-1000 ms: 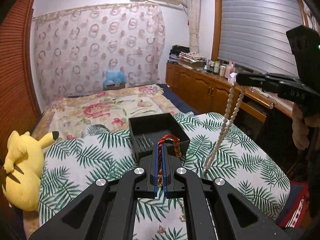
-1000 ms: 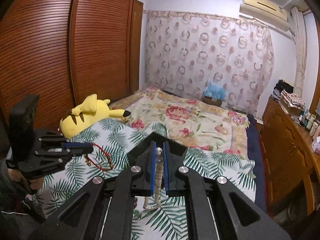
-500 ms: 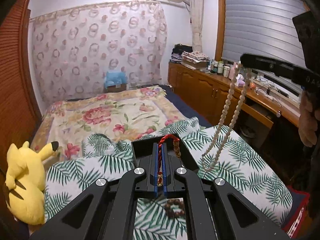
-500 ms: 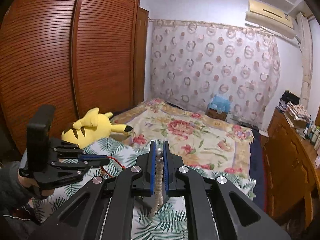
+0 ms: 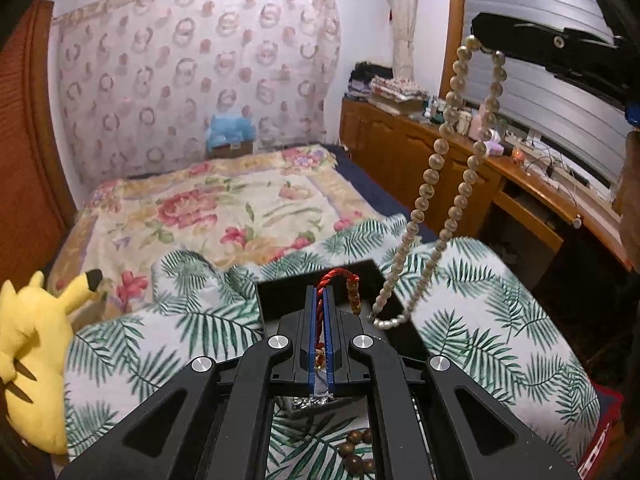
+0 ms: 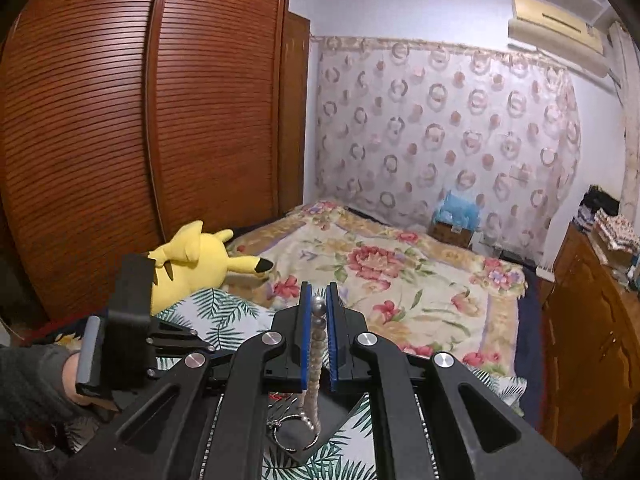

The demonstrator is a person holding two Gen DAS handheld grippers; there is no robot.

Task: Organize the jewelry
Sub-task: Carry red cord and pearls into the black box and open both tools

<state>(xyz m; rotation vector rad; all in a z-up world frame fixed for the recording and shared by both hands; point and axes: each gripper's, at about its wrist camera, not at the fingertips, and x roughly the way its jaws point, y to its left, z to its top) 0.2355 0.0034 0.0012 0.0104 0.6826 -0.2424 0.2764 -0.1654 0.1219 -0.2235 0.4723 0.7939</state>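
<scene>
Pearl necklace point(image 5: 448, 184) hangs as a long double strand from the right gripper point(image 5: 486, 40), high at the upper right of the left wrist view, its bottom loop draped on the right edge of the black jewelry box point(image 5: 404, 332). In the right wrist view that gripper point(image 6: 319, 308) has its blue pads closed on the beads point(image 6: 318, 332), which trail down toward a silver ring point(image 6: 294, 434) lying in the box below. Closed too is the left gripper point(image 5: 319, 320), pinching a red twisted cord bracelet point(image 5: 336, 280) whose loop arches just past its tips, above the box. The box rests on a palm-leaf quilt point(image 5: 168, 344) on the bed. Brown wooden beads point(image 5: 356, 450) lie on the quilt just before the box. A yellow plush toy point(image 5: 28, 360) sits at the quilt's left edge.
</scene>
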